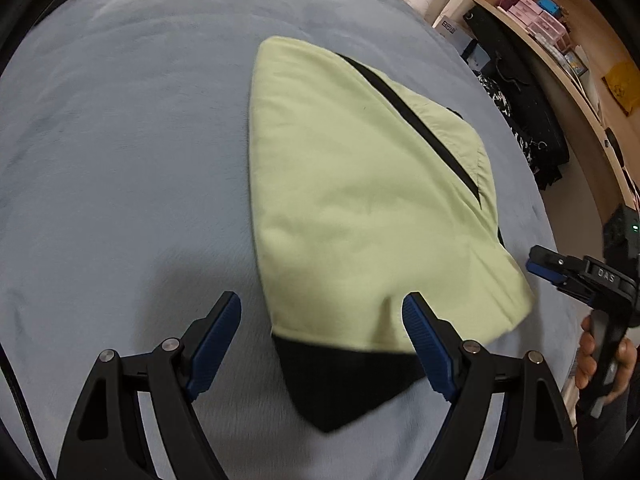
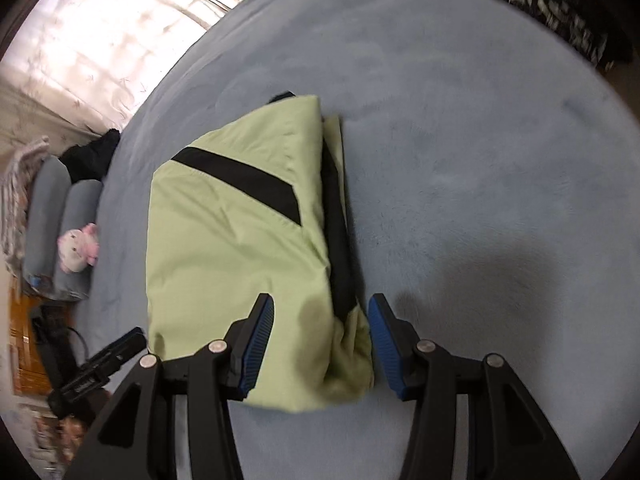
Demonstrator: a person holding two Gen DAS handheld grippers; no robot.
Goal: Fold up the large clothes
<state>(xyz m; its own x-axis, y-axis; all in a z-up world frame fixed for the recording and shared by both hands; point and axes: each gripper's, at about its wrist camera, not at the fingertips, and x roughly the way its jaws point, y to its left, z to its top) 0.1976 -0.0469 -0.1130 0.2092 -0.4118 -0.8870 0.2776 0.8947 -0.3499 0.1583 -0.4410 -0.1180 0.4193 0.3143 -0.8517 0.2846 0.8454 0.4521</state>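
Note:
A light green garment [image 1: 352,200] with black stripes and a black hem lies folded into a compact stack on the grey-blue bed cover [image 1: 120,160]. My left gripper [image 1: 322,312] is open, its jaws on either side of the near black corner, holding nothing. The right gripper shows at the right edge of the left wrist view [image 1: 544,266]. In the right wrist view the garment [image 2: 240,240] lies lengthwise. My right gripper [image 2: 320,316] is open over its near end, empty. The left gripper [image 2: 120,348] shows at lower left.
Wooden shelves [image 1: 560,40] with boxes and dark hanging clothes [image 1: 520,120] stand right of the bed. Grey pillows [image 2: 64,216] and a pink plush toy [image 2: 78,250] lie at the bed's head. A bright curtain [image 2: 100,40] hangs beyond.

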